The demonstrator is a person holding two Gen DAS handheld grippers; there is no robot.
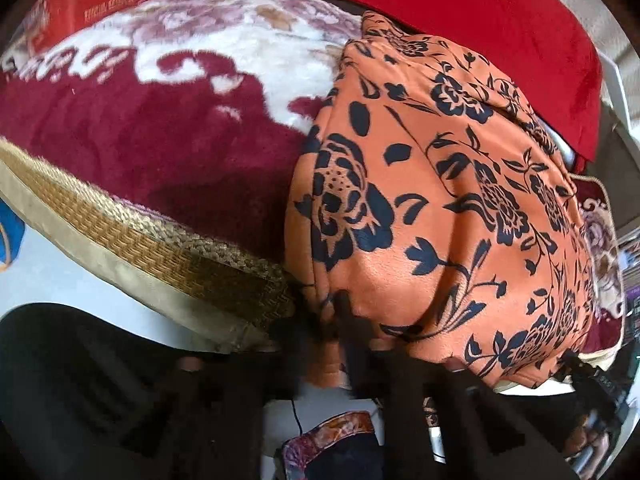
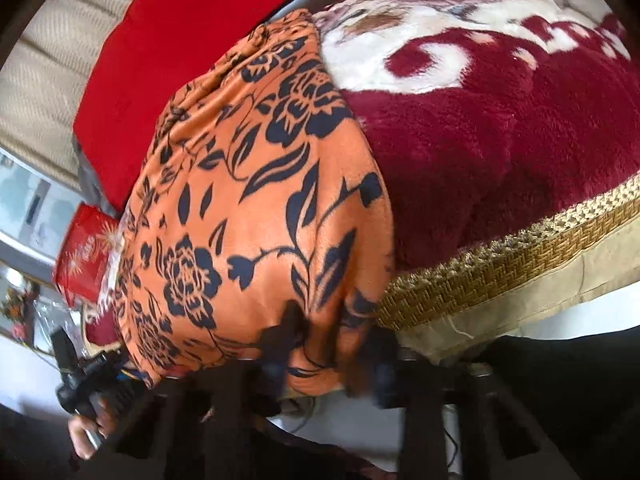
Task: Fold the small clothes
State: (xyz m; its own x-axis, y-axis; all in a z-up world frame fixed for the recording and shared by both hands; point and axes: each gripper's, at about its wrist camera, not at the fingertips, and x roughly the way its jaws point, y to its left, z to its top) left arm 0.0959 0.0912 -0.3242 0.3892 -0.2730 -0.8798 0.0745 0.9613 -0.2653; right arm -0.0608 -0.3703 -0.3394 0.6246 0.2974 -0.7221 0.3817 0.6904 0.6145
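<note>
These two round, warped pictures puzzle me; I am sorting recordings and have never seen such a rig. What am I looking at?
A person holds a two-finger gripper in each hand, each with a wide-angle camera looking along its fingers. One picture is from the left gripper, the other from the right gripper. An orange cloth with dark flowers lies on a plush maroon and white blanket, with a red cushion behind. Both grippers are shut on the cloth's near edge, ready to fold.

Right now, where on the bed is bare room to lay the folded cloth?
Free: the maroon blanket between the orange floral cloth and the woven gold border. Crowded: the red pillow side behind the cloth.
</note>
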